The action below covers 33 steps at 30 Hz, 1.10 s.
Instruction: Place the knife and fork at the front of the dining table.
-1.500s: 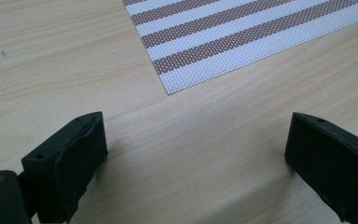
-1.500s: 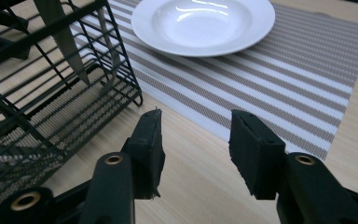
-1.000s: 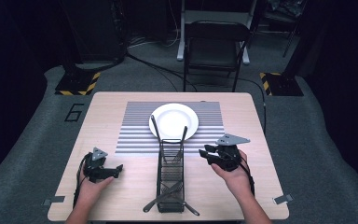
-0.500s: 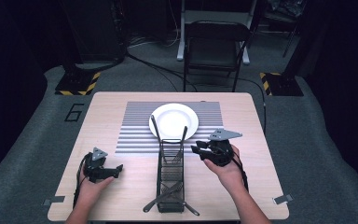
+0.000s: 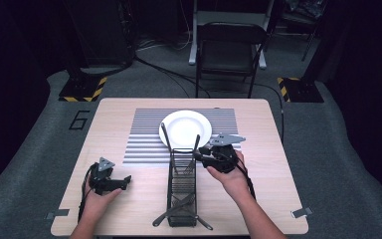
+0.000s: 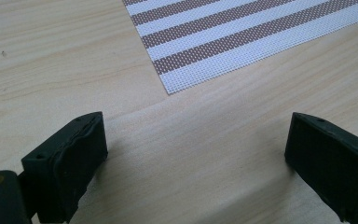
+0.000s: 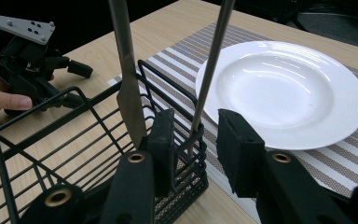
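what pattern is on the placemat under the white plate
The rectangular woven placemat has brown and white stripes along its length, clearest in the left gripper view; the round white plate rests on it.

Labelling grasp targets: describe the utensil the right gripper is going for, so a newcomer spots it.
Find the black wire caddy at mid-table, in front of the white plate. Two utensils lean out of its plate-side end. The target is the fork: thin round handle, nearest the right gripper, unlike the flat-bladed knife.

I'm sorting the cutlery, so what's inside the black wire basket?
Two utensils stand in the wire basket: a knife and a fork. The fork's tines are partly covered by the right claw.
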Motion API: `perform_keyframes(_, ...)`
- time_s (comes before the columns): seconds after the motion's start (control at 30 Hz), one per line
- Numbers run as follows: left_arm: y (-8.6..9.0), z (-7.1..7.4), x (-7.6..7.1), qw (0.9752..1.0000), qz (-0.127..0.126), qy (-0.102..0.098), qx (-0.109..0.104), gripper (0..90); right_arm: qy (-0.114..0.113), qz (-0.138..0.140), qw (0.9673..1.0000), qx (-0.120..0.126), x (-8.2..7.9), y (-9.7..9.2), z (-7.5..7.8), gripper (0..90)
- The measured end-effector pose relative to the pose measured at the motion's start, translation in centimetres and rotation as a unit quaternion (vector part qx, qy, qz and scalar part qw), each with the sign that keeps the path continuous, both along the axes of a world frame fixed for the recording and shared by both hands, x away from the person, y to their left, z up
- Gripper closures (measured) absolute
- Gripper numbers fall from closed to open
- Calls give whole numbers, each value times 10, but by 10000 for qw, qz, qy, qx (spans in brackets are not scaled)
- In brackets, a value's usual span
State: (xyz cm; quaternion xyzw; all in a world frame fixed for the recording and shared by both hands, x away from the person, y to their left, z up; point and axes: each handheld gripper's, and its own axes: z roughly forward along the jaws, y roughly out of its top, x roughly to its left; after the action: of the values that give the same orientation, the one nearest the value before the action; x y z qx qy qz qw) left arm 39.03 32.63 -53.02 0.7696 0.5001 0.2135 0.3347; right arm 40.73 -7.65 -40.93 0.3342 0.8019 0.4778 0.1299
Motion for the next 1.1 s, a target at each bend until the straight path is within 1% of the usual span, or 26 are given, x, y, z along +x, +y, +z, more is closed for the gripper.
perform_keyframes(0.23,0,0,0,10000,2,-1,0,53,-19,1,10000,10,5,6,-3,684)
perform_keyframes(0.33,0,0,0,10000,1,-1,0,53,18,7,10000,54,8,7,-4,697)
perform_keyframes(0.43,0,0,0,10000,1,-1,0,53,40,-1,10000,69,9,7,-4,735)
perform_keyframes(0.47,0,0,0,10000,0,-1,1,54,21,15,10000,44,10,8,-4,766)
perform_keyframes(0.5,0,0,0,10000,0,-1,1,54,21,15,10000,44,10,8,-4,766)
perform_keyframes(0.53,0,0,0,10000,0,-1,2,54,3,19,10000,21,10,9,-5,800)
perform_keyframes(0.57,0,0,0,10000,0,-1,2,54,3,19,10000,21,10,9,-5,800)
perform_keyframes(0.67,0,0,0,10000,3,-1,-1,54,-110,-11,9999,36,7,9,-2,824)
perform_keyframes(0.7,0,0,0,10000,2,-1,-1,54,-164,-12,9998,57,5,10,-1,844)
perform_keyframes(0.8,0,0,0,10000,3,0,-2,53,-199,16,9998,74,3,10,0,851)
perform_keyframes(0.87,0,0,0,10000,3,0,-3,54,-188,91,9997,99,1,11,1,856)
perform_keyframes(0.93,0,0,0,10000,3,0,-2,53,-193,157,9997,24,0,16,0,853)
perform_keyframes(1.1,0,0,0,10000,-1,-2,3,54,-174,151,9997,-38,1,20,-2,857)
